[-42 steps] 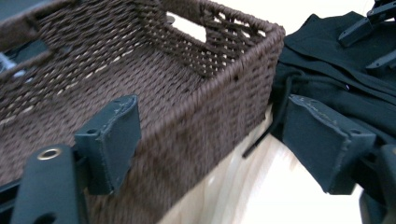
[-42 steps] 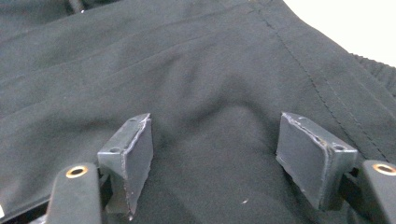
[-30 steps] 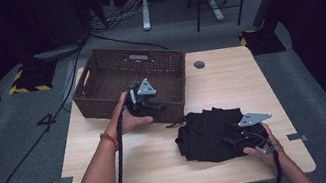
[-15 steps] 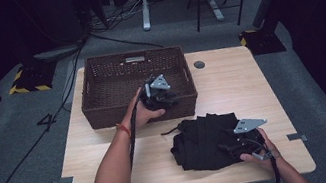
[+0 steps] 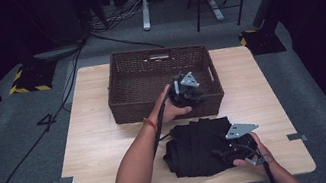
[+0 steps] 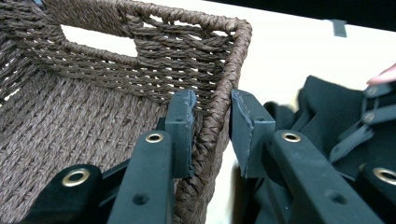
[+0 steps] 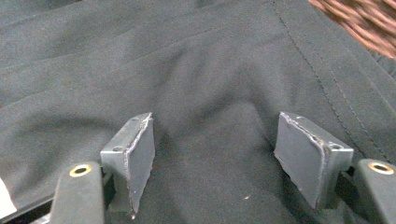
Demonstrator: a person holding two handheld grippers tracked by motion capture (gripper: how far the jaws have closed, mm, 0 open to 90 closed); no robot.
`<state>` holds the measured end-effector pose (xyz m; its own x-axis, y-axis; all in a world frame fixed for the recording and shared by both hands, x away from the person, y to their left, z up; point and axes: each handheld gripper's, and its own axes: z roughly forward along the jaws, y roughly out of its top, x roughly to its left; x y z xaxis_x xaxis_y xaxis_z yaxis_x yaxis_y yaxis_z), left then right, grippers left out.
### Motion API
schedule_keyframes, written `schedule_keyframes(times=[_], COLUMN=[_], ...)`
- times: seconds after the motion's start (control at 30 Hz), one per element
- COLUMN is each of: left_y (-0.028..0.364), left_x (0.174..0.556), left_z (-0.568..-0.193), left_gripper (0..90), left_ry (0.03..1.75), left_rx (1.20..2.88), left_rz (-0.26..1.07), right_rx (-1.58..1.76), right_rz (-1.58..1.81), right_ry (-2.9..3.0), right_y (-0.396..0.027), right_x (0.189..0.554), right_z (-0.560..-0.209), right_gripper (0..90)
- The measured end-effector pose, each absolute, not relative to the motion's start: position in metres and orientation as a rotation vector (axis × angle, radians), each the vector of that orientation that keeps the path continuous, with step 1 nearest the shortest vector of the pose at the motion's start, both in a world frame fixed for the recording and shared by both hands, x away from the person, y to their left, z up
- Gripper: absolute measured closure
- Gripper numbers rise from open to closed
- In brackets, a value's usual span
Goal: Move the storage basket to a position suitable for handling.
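Meanwhile left gripper (image 5: 191, 97) fingers (image 6: 183, 126) clamped basket (image 5: 149, 81) near wall at desk (image 5: 92, 134) middle. Right gripper (image 7: 215, 158) fingers (image 7: 135, 154) stood apart over black garment (image 5: 198, 146) just before basket, gripping nothing.

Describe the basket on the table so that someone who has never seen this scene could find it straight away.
Start at the light wooden table. On its far half stands the basket, rectangular, open on top, with a handle slot cut into its wall. Its dark brown weave sets it apart from the black cloth bunched on the near edge, and the left tongs pinch its near rim.
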<state>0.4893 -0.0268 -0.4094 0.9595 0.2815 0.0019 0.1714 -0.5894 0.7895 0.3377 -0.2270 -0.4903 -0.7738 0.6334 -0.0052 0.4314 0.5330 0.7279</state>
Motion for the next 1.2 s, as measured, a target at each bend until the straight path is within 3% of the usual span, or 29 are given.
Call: schedule_keyframes(times=[0.27, 0.43, 0.6, 0.77, 1.1, 1.2], left_y=[-0.06, -0.057, -0.045, -0.024, 0.051, 0.063], left_x=[0.471, 0.468, 0.461, 0.452, 0.398, 0.385], left_z=[-0.409, -0.405, -0.393, -0.381, -0.375, -0.377], left_gripper=[69.4, 66.0, 56.6, 53.2, 27.6, 23.6], left_ry=[0.226, 0.238, 0.238, 0.246, 0.346, 0.372], left_rx=[2.229, 2.232, 2.218, 2.211, 2.174, 2.16], left_rz=[0.126, 0.146, 0.175, 0.221, 0.322, 0.329], right_rx=[0.878, 0.881, 0.885, 0.877, 0.869, 0.872], right_rz=[1.062, 1.048, 1.055, 1.047, 1.037, 1.048], right_ry=[2.526, 2.527, 2.524, 2.513, 2.517, 2.516], right_y=[-0.212, -0.207, -0.207, -0.203, -0.186, -0.186], right_x=[0.334, 0.333, 0.333, 0.328, 0.322, 0.323], right_z=[-0.489, -0.488, -0.487, -0.487, -0.486, -0.484], right_gripper=[29.3, 29.3, 29.2, 30.2, 28.9, 28.2])
